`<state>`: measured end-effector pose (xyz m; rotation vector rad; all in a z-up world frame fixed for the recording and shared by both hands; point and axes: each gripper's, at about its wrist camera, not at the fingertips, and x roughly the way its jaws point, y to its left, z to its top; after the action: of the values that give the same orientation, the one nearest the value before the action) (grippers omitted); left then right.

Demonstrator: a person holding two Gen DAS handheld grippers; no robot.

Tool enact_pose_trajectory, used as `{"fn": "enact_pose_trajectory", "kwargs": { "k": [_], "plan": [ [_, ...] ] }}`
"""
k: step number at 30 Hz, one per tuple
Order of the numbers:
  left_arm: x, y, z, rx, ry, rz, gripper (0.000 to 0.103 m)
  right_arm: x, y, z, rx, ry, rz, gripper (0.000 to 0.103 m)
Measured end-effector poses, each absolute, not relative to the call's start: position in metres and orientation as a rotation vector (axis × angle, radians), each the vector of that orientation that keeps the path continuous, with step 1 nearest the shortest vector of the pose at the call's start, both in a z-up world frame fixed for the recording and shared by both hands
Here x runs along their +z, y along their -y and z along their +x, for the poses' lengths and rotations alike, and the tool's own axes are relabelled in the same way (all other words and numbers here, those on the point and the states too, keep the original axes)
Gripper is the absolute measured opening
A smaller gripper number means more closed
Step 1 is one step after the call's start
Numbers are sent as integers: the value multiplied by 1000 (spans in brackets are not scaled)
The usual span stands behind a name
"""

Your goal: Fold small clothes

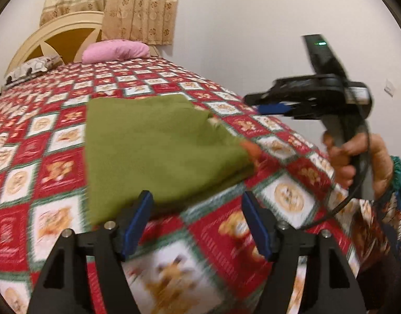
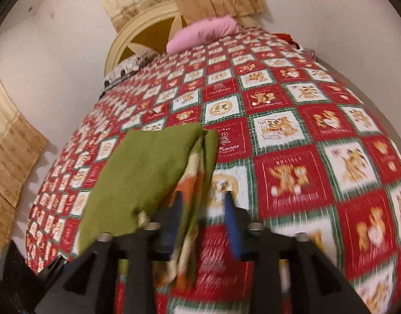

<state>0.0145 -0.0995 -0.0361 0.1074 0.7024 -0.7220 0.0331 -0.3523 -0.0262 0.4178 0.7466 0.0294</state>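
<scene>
Green cloth, the small garment [image 1: 158, 146], lies folded into a compact shape on the bed [image 1: 43, 130], towards its near edge, with an orange and cream patterned layer peeking out along its right side. At the left, the left gripper [image 1: 198, 225] hovers just short of the garment's near edge, jaws spread wide and holding nothing. Further right, the right gripper [image 2: 203, 209] is also parted and empty; its left finger sits against the patterned edge without pinching it. Judging by the tidy, layered shape, most of the folding looks done; perhaps a last fold or smoothing remains. A pink pillow [image 1: 116, 51] rests by the headboard.
</scene>
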Motion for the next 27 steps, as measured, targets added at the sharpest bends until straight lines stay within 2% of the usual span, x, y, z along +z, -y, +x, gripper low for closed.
{"fn": "enact_pose_trajectory", "kwargs": {
  "k": [6, 11, 12, 13, 22, 26, 27],
  "plan": [
    [-32, 66, 26, -609, -733, 64, 72, -22, 295, 33, 89, -736, 292, 50],
    [-22, 43, 30, -525, -701, 39, 72, -55, 259, 62, 66, -868, 163, 47],
    [-20, 40, 31, -512, -696, 35, 72, -67, 256, 66, 28, -898, 122, 24],
    [-19, 35, 32, -499, -693, 29, 72, -75, 257, 68, 3, -918, 113, 8],
    [-24, 23, 66, -436, -725, 11, 72, -83, 298, 41, -11, -873, 282, 3],
    [-23, 32, 98, -413, -762, -29, 72, -58, 298, 38, -25, -840, 321, 3],
    [-22, 35, 106, -410, -766, -52, 72, -47, 298, 36, -62, -797, 311, 7]
  ]
}}
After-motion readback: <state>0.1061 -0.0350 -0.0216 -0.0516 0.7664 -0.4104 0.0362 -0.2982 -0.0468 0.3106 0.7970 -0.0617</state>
